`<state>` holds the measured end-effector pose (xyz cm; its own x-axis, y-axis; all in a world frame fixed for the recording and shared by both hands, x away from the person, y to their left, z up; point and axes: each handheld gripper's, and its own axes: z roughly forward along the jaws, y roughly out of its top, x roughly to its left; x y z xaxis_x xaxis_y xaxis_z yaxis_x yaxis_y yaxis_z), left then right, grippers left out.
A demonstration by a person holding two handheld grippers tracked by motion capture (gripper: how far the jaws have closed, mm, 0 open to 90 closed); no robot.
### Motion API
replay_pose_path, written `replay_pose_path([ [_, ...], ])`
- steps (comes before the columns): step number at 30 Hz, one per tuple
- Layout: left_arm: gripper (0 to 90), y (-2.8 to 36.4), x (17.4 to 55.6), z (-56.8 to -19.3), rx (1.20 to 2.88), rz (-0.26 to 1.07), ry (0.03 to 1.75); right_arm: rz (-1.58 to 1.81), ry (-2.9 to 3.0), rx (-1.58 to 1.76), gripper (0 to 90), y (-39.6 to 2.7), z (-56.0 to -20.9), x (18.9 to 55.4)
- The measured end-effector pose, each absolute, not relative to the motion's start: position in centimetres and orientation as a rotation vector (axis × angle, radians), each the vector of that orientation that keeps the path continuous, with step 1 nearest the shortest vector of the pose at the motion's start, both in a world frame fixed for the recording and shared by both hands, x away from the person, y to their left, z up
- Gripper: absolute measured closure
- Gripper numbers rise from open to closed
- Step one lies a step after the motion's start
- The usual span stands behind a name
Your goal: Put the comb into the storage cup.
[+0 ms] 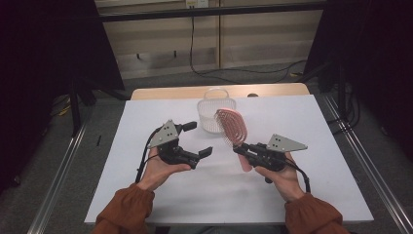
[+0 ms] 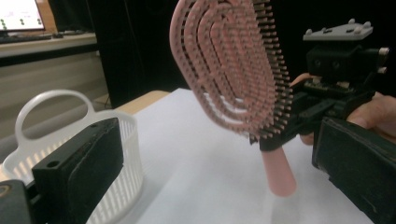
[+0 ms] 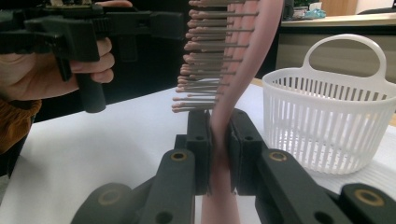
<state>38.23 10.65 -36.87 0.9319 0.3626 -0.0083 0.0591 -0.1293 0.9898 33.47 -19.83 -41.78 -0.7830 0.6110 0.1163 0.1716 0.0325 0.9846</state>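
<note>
White worktop [image 1: 160,195], dark curtains either side, cables on the floor. Right claw [image 3: 218,140] is clamped on the pink hairbrush [image 1: 233,127] neck, lifted beside the white basket [image 1: 212,109]. Left claw [image 1: 198,139] gapes, released. Left gripper view catches a monitor [image 2: 17,14].

Pink plastic vented hairbrush [image 1: 233,127] with rows of dark-tipped pink bristles: positioned at frame centre in the high view, raised off the white table surface, head tilted toward the upper left, handle pointing down. White slotted plastic basket [image 1: 213,111] with looped handle: upright at upper centre, directly behind the brush head.
</note>
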Motion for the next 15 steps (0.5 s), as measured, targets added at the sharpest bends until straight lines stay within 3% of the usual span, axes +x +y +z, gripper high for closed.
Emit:
replay_pose_path([
  [15, 1.1, 6.8, 39.3, -36.2, 1.721, 0.212, 0.268, 1.82, 2.033, 0.732, 81.0, -19.0, -42.0, 33.3],
])
